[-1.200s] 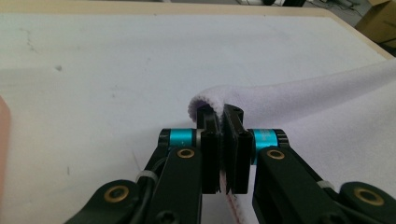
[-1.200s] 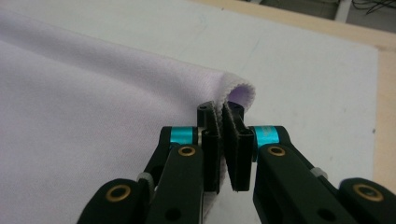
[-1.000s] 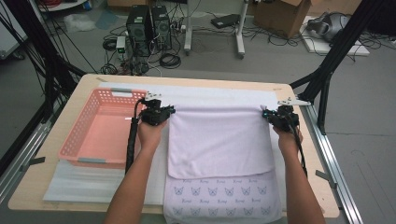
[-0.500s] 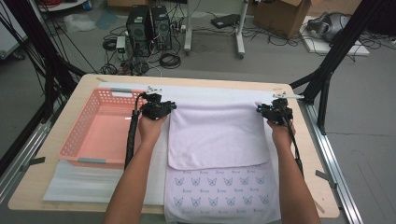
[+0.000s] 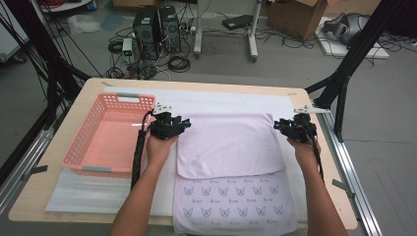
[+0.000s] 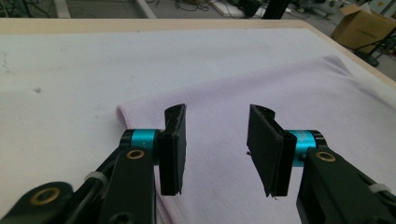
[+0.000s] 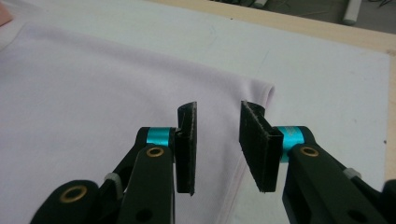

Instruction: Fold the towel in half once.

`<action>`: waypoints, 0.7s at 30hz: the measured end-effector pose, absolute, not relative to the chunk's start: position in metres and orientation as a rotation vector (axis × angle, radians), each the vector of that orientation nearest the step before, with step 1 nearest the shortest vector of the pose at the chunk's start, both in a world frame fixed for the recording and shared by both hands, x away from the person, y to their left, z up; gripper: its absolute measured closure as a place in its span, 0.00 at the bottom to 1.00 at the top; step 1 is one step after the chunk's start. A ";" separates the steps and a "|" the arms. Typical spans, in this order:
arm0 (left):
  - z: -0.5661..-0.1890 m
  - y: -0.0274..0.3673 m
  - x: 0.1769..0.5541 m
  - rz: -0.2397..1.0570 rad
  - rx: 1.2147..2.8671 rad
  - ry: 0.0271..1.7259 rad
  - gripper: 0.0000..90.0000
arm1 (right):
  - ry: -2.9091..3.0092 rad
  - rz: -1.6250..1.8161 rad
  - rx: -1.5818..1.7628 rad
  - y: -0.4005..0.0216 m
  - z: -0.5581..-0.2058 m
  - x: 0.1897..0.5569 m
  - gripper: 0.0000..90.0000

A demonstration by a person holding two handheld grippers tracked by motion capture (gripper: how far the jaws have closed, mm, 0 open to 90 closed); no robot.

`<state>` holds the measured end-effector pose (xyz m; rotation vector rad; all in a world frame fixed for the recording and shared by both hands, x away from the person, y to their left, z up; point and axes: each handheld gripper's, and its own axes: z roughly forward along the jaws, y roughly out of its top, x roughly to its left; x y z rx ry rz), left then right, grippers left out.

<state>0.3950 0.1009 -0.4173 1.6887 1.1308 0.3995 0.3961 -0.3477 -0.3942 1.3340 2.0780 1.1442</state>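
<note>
Soft lilac terry towel [image 5: 228, 145] lay folded flat on the white-covered surface [image 5: 216, 101]; the left gripper [image 6: 217, 135] and right gripper [image 7: 217, 140] had just parted their jaws, empty, over its far corners.

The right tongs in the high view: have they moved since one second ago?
Yes. The right tongs slid outward off the folded towel corner, toward the table's right edge, their jaws just opening with nothing between.

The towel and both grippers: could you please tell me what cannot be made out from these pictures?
- Towel: near edge cut off by the bottom of the high view; printed words too small to read.
- Left gripper, right gripper: fingers too small in the high view to judge their gap.
- Basket: near inner wall hidden by its rim.
</note>
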 end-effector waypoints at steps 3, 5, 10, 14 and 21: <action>-0.420 0.102 0.384 0.380 1.704 1.123 0.61 | 2.110 1.137 1.349 -0.349 -0.395 0.386 0.70; -0.421 0.102 0.374 0.398 1.682 1.106 0.61 | 2.121 1.150 1.327 -0.349 -0.396 0.375 0.70; -0.427 0.101 0.352 0.386 1.740 1.097 0.61 | 2.161 1.144 1.306 -0.349 -0.404 0.351 0.70; -0.429 0.099 0.336 0.384 1.759 1.070 0.61 | 2.187 1.146 1.287 -0.348 -0.413 0.329 0.71; -0.440 0.101 0.304 0.369 1.758 1.065 0.58 | 2.198 1.133 1.287 -0.353 -0.428 0.294 0.70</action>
